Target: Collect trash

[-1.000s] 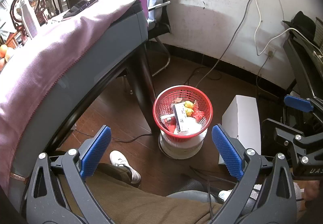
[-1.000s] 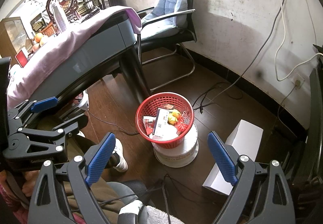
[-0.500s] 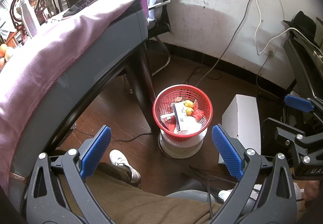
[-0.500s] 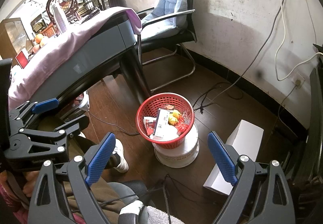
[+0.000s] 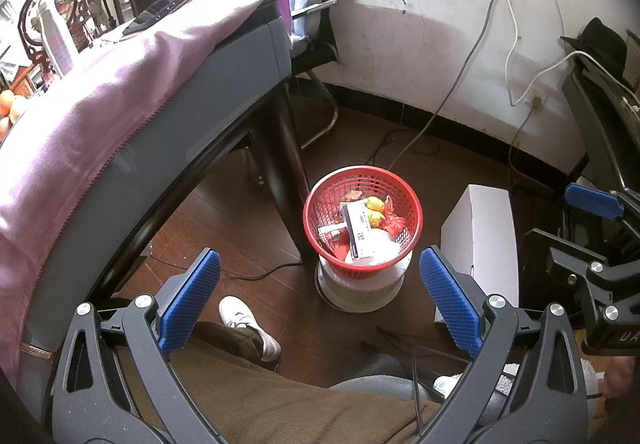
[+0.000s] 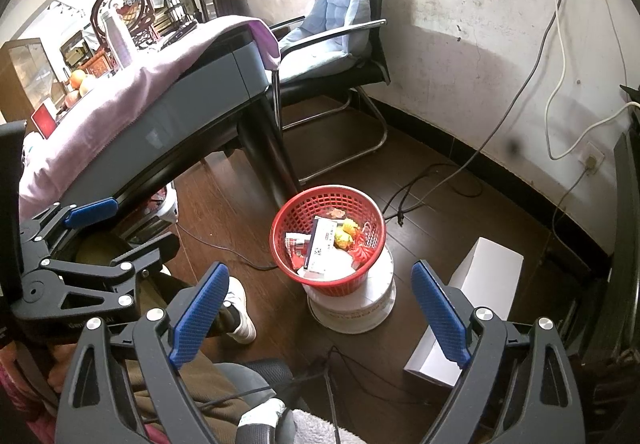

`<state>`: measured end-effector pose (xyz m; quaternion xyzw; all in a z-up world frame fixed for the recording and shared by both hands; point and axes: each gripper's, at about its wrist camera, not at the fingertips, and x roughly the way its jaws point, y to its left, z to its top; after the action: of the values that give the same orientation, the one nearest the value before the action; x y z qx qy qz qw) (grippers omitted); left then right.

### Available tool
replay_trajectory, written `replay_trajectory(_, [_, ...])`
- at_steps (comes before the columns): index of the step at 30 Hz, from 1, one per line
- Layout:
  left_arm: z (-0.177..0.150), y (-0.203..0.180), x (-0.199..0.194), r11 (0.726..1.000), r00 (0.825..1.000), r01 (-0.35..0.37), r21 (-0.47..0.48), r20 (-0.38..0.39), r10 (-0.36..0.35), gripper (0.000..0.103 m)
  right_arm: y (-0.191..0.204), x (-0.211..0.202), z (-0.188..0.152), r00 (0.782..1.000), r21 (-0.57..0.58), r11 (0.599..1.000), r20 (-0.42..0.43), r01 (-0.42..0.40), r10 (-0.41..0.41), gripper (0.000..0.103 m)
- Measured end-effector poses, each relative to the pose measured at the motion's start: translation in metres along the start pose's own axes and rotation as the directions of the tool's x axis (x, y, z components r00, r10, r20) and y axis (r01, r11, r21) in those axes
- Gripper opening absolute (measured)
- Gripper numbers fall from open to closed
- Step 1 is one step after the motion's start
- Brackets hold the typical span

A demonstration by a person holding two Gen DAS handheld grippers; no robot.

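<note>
A red mesh wastebasket [image 5: 362, 200] [image 6: 288, 220] stands on a white round base on the wooden floor, beside the table leg. Inside lie a white box, yellow wrappers, red scraps and white paper [image 5: 360, 232] [image 6: 326, 244]. My left gripper [image 5: 320, 296] hangs open above and in front of the basket, nothing between its blue pads. My right gripper [image 6: 320, 304] is open too, also empty, held above the basket from the right. Each gripper shows at the edge of the other's view.
A grey table under a purple cloth [image 5: 100, 104] fills the left, its dark leg [image 5: 288, 172] next to the basket. A white carton [image 5: 484, 236] lies on the floor to the right. A black chair with a blue cushion [image 6: 340, 24], floor cables, and a person's brown-trousered leg and white shoe [image 5: 248, 328] are near.
</note>
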<state>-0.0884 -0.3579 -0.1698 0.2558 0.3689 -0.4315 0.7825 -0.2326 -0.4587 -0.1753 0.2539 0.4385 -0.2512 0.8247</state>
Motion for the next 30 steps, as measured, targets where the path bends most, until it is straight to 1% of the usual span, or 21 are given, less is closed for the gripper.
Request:
replay_trajectory(5, [-0.0029,0.0009,0.0011,1.0,1.0,-0.003,-0.006,-0.003,0.003,0.096,0.0002,-0.0001,0.0004,1.0,0.0,1.0,0.002,0.0,0.0,0.091])
replay_trajectory(8, [-0.0027,0.004,0.0019,1.0,1.0,0.011,-0.018,-0.008,-0.011,0.096,0.0004,-0.0001,0.0009,1.0,0.002,1.0,0.002,-0.001,0.001,0.091])
replay_trajectory(12, [-0.0058,0.0056,0.0015,1.0,1.0,0.014,-0.022,-0.011,-0.014,0.096,0.0018,0.0003,0.0018,1.0,0.003,1.0,0.002,-0.002,0.002,0.091])
replay_trajectory(30, [-0.0017,0.0057,-0.0005,1.0,1.0,0.011,-0.025,-0.019,-0.012,0.096,-0.0014,-0.0001,0.0006,1.0,0.007,1.0,0.003,-0.003,0.003,0.091])
